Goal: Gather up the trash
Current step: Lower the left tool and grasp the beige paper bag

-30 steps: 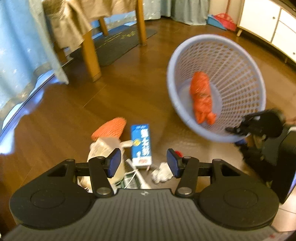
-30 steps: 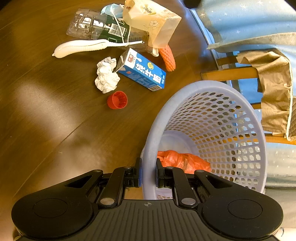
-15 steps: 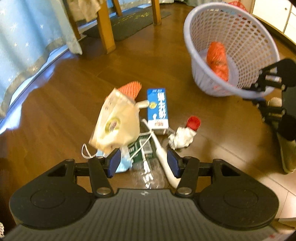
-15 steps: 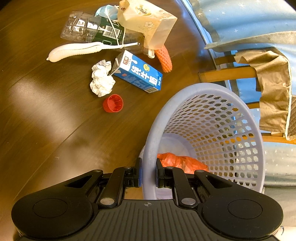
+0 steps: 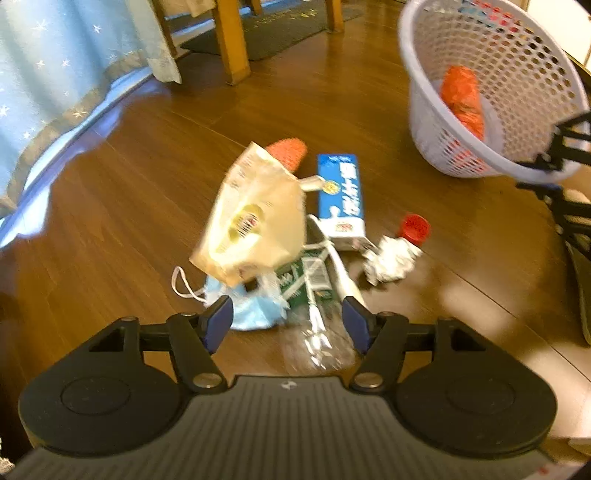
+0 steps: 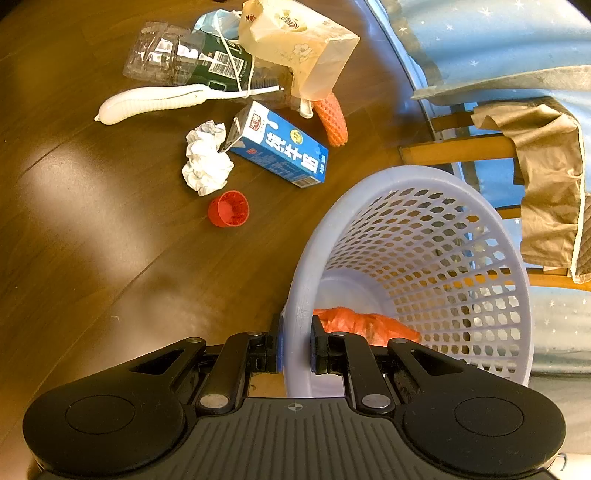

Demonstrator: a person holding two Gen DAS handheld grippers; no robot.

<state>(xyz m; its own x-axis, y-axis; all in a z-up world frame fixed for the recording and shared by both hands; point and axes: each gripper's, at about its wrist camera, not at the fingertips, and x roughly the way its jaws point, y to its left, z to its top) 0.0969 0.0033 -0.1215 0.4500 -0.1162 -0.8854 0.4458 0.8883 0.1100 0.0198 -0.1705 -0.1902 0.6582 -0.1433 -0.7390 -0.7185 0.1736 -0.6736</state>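
Trash lies heaped on the wooden floor: a beige tissue pack (image 5: 255,218), a blue milk carton (image 5: 341,197), a crumpled white tissue (image 5: 389,258), a red cap (image 5: 415,229), a blue face mask (image 5: 251,310), a clear plastic bottle (image 6: 177,59), a white brush (image 6: 155,101) and an orange foam net (image 6: 332,118). My left gripper (image 5: 288,321) is open, hovering just before the mask and bottle. My right gripper (image 6: 295,347) is shut on the rim of the lavender basket (image 6: 413,258), which is tilted and holds an orange bag (image 6: 365,325). The basket (image 5: 491,85) also shows in the left wrist view.
A blue starred curtain (image 5: 55,66) hangs at the left. Wooden table legs (image 5: 231,40) stand behind the pile, beside a dark mat (image 5: 280,33). A brown cloth (image 6: 546,177) drapes over a wooden chair next to the basket.
My left gripper has pulled back and tilted down, so the whole trash pile now lies in front of its fingers. The basket in my right gripper has shifted slightly away from the pile.
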